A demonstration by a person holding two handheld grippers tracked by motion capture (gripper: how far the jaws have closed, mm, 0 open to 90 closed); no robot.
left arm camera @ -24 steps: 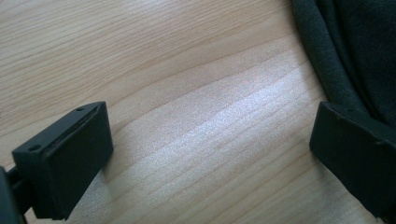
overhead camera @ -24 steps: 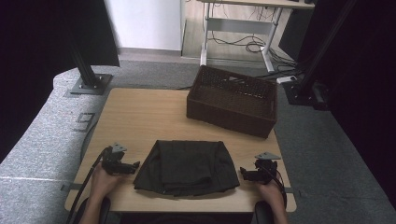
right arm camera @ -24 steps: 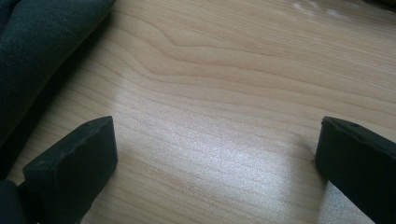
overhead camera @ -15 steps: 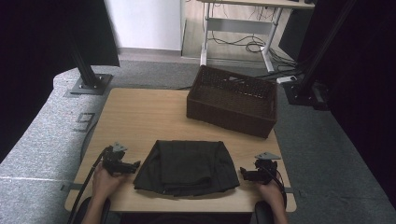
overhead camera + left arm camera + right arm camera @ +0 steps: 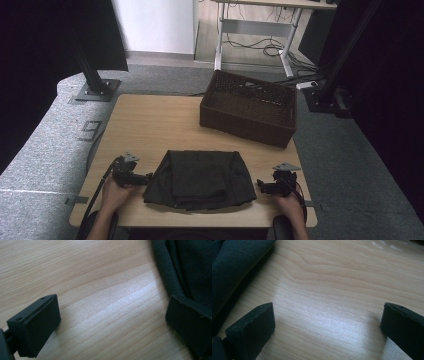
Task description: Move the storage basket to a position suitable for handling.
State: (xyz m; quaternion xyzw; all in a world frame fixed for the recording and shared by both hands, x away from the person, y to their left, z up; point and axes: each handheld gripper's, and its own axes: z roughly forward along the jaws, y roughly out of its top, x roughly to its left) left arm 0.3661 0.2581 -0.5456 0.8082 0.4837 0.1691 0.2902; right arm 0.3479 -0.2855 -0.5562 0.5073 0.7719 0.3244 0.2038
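Note:
A folded dark cloth (image 5: 200, 179) lies on the wooden table (image 5: 150, 125) near its front edge. My left gripper (image 5: 148, 178) rests on the table at the cloth's left edge, jaws wide open, one jaw beside the fabric (image 5: 185, 267). My right gripper (image 5: 259, 186) sits just off the cloth's right edge, also open, with bare wood between its jaws and the cloth (image 5: 232, 262) at the upper left of the right gripper view. A dark woven basket (image 5: 247, 107) stands at the back right of the table.
The table's left and middle back are bare wood. Grey carpet surrounds the table. Black stand bases (image 5: 95, 90) sit on the floor at back left and back right, and a desk frame with cables (image 5: 260, 35) stands farther back.

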